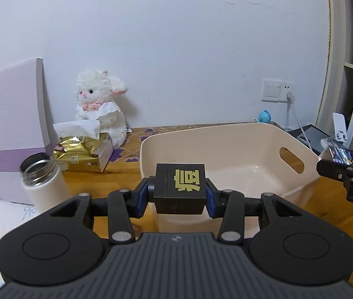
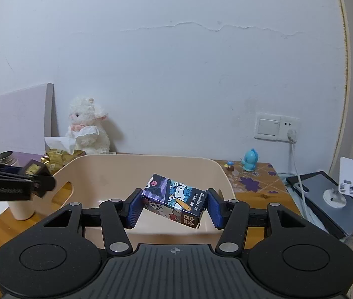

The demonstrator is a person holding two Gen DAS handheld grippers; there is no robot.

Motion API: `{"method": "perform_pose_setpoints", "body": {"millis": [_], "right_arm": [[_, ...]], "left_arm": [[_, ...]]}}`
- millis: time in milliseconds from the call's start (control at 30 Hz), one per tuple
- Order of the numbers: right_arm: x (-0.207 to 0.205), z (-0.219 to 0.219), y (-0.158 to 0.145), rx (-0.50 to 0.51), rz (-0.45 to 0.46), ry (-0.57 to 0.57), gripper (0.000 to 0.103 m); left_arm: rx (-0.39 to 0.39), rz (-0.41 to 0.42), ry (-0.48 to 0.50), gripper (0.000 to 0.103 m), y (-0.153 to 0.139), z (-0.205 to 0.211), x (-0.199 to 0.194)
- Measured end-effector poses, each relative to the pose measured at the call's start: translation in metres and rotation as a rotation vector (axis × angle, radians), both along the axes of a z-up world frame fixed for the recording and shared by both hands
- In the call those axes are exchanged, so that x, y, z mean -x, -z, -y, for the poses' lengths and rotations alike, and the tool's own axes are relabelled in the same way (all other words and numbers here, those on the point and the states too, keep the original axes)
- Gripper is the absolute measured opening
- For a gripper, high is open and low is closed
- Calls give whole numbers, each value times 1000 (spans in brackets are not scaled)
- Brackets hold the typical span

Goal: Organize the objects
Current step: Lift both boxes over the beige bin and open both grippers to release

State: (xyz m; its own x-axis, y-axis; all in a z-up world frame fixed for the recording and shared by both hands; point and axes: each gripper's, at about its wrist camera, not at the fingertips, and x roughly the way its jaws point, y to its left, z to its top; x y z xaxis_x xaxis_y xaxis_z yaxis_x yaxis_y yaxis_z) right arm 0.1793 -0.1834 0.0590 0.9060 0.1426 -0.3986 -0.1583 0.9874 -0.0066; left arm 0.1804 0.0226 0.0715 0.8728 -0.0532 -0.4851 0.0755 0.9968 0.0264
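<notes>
the left gripper [image 1: 180,195] pinches a black cube [image 1: 180,189] with a yellow character, held above the near rim of the beige basket [image 1: 226,149] on the wooden table [image 1: 325,206]; the right gripper [image 2: 174,205] pinches a tilted cartoon-printed box [image 2: 174,200] over the basket's inside from the other side. to do the drop well, i'd carry each item past the rim and lower it close to the floor before letting the fingers part (the tilted box may tumble otherwise), placing them in separate halves so the two grippers stay apart, clear of the open bottle [image 1: 41,182].
</notes>
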Motion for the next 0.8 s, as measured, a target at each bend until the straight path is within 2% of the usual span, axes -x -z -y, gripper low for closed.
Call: {"method": "perform_pose_setpoints", "body": {"millis": [167, 333, 467, 533, 600, 800], "right_arm": [[-32, -9, 9, 31, -27, -2, 51], [-57, -17, 25, 75, -73, -3, 51], [-75, -19, 41, 114, -124, -6, 51], [-81, -19, 47, 122, -147, -6, 51], [-84, -18, 51, 121, -165, -7, 51], [-75, -10, 47, 112, -155, -3, 66]], "left_arm": [[-16, -45, -13, 47, 11, 15, -40], [-36, -119, -34, 47, 35, 27, -76], [-50, -157, -34, 47, 50, 36, -92], [-90, -159, -33, 47, 55, 43, -97], [-83, -183, -24, 47, 58, 46, -102], [-98, -188, 13, 48, 57, 53, -102]]}}
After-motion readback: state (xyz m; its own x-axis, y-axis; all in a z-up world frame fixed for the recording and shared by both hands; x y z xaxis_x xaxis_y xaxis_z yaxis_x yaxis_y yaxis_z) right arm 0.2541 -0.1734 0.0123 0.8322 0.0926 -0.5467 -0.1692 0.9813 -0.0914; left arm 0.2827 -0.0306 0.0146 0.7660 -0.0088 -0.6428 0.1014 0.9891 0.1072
